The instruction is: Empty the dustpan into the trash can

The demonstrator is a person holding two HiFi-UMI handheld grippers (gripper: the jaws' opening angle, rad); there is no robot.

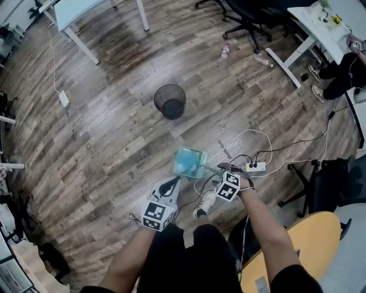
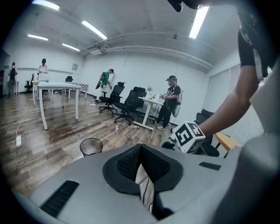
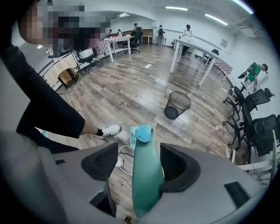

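A teal dustpan (image 1: 190, 162) rests on the wooden floor in front of my feet, its pan end toward the black mesh trash can (image 1: 170, 101) further out. My right gripper (image 1: 220, 169) points steeply down over the dustpan's handle (image 3: 146, 175). The handle lies between the wide-open jaws, against the right one, with a gap on the left. The pale pan (image 3: 131, 138) shows just past the handle's end. My left gripper (image 1: 174, 182) hangs beside the dustpan, its jaws (image 2: 140, 146) closed together on nothing. The trash can (image 2: 91, 146) stands upright beyond it.
A white power strip (image 1: 255, 167) with looping cables lies right of the dustpan. My white shoe (image 1: 205, 205) is just below it. A bottle (image 1: 225, 51) and office chairs (image 1: 246, 17) lie beyond the can. A yellow table (image 1: 303, 246) sits at the near right.
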